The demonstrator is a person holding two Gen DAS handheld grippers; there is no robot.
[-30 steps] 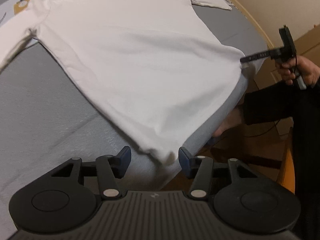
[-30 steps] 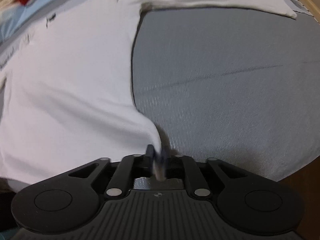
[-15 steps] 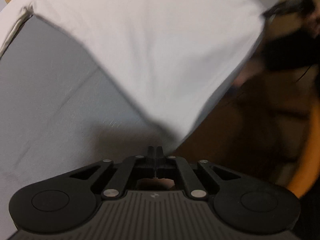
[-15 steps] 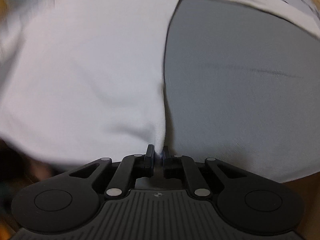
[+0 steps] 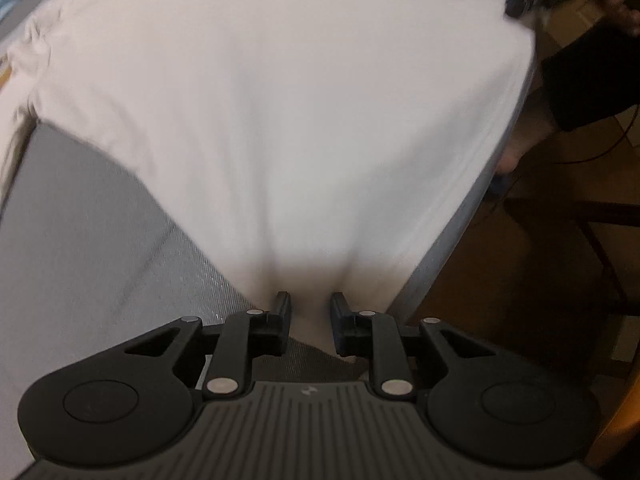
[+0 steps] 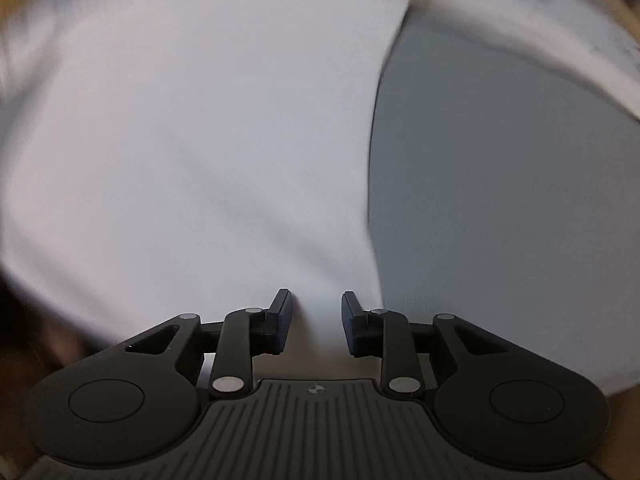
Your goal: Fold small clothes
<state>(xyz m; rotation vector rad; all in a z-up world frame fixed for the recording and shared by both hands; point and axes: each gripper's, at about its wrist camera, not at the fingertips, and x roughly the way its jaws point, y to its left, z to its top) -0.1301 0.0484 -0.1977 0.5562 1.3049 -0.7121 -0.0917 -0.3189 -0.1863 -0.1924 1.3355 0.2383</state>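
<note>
A white long-sleeved shirt [image 5: 300, 100] lies spread on the grey table cover [image 5: 80, 240], its hem at the near edge. My left gripper [image 5: 311, 312] points down over the hem's left corner. Its jaws are opening, and cloth lies loose between the pads. In the right wrist view the same shirt [image 6: 200, 140] fills the left half. My right gripper [image 6: 316, 308] stands over the hem's right corner, jaws opening, with cloth between them but not pinched. One sleeve [image 6: 540, 40] stretches off to the upper right. The picture is blurred.
The table edge [image 5: 460, 232] runs diagonally at the right of the left wrist view, with wooden floor [image 5: 520, 280] beyond it. A person's dark sleeve [image 5: 588, 80] is at the upper right. Bare grey cover [image 6: 500, 200] lies right of the shirt.
The left gripper closed on the hem corner, then parted again. The right gripper, shut on the other corner, has parted too. Both moved along with the hem and rolled.
</note>
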